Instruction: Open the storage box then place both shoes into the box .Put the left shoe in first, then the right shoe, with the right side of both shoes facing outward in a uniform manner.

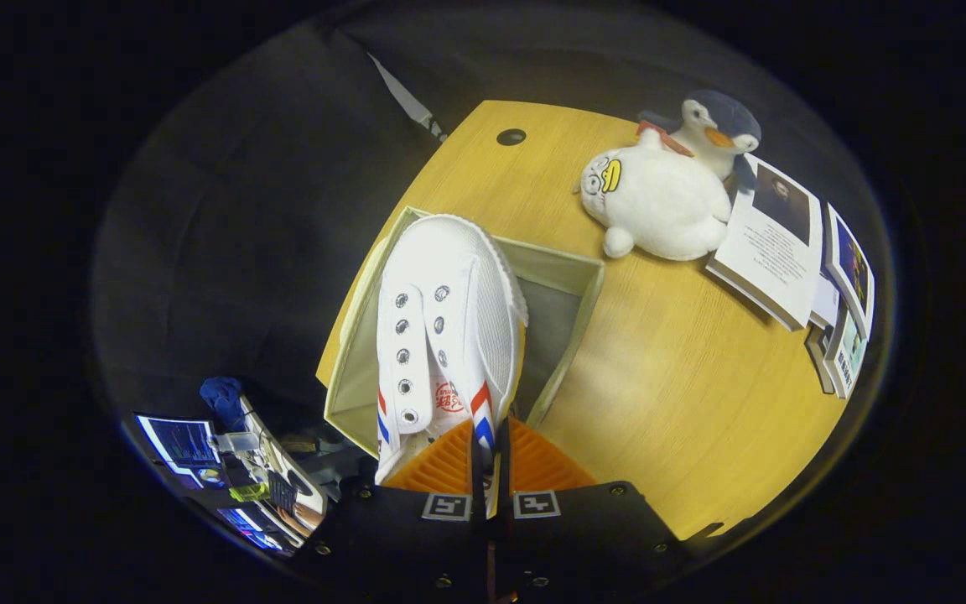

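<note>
Hand-held gripper (490, 453) pinches a white canvas shoe (449, 319) with a red tongue logo, unreadable, over the open storage box (567, 277); plush penguin (667, 193) and books (772, 243) share the desk (684, 377)

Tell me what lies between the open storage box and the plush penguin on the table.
In the gripper view, only bare wooden tabletop lies between the storage box and the plush penguin. The gripper is shut on the white shoe over the box.
</note>
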`<state>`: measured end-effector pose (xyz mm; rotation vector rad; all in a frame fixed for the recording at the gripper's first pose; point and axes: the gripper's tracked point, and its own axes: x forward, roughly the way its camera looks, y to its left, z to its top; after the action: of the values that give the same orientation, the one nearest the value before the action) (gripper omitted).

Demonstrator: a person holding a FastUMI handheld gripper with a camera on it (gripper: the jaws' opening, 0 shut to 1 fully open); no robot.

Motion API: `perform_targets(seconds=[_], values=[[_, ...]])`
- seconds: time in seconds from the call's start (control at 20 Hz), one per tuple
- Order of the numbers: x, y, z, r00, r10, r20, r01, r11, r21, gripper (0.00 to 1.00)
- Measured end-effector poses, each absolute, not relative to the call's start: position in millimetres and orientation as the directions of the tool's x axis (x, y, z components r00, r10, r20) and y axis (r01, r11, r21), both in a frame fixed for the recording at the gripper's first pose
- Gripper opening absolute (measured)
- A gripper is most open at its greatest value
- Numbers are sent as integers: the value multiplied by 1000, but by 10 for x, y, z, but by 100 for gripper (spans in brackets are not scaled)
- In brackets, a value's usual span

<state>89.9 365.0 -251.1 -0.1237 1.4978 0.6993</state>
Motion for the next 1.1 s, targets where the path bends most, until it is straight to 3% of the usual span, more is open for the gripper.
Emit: perform_targets(seconds=[0.35,0.4,0.45,0.7,1.1], values=[[762,3818,-2474,-82,348,-934,-506,793,340,4],[737,3911,-2401,-91,395,-914,-499,776,385,11],[686,3982,-2334,-96,429,-898,-495,762,417,30],[1037,3844,-1993,35,480,-877,-558,737,381,68],[1214,3028,-1372,271,524,-807,-490,797,353,68]])
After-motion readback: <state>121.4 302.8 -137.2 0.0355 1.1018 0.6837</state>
